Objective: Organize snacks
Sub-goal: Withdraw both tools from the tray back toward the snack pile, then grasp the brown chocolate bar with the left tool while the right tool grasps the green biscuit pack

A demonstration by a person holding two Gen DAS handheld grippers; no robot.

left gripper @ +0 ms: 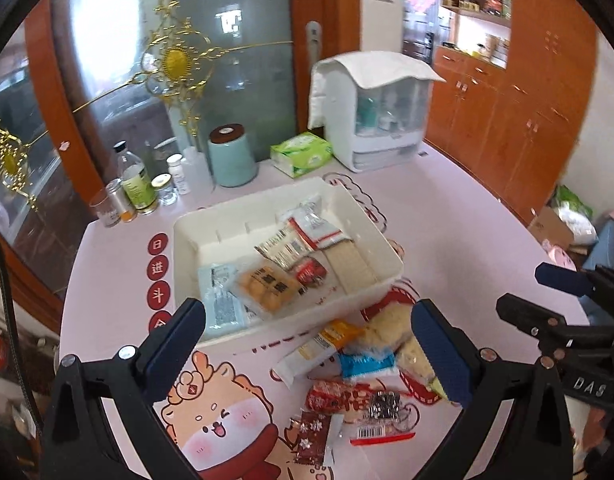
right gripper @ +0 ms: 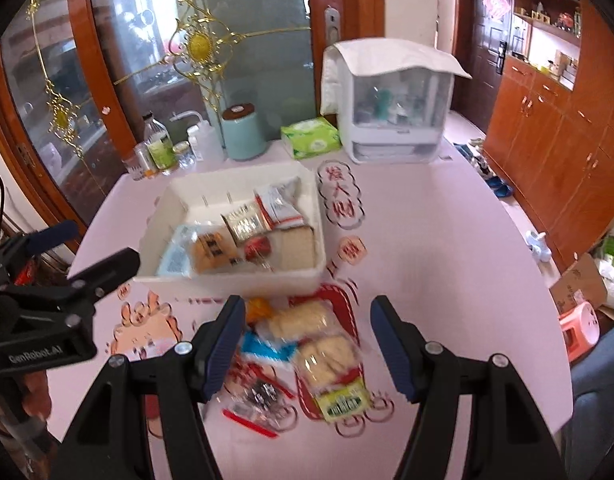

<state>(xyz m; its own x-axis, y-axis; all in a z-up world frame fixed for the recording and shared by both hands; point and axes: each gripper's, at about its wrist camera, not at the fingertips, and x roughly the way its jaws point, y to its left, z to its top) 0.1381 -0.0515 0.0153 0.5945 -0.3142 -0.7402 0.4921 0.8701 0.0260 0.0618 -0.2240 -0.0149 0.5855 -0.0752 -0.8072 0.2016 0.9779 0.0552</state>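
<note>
Both tongs, left tongs [left gripper: 307,344] and right tongs [right gripper: 307,344], gape wide and hold nothing. I judge the pastry bag [right gripper: 327,344] on the worktop [right gripper: 447,260], near the bin [right gripper: 227,276], light, soft, crushable, slippery; I'd pinch its sealed end.

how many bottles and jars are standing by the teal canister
About 6, clustered left of the teal canister: a metal tin, green-label glass bottle, small jar, white pill bottle, a clear glass and a translucent plastic bottle. Others may hide behind.

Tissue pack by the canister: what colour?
Green and white tissue pack, clearest in the right wrist view.
</note>
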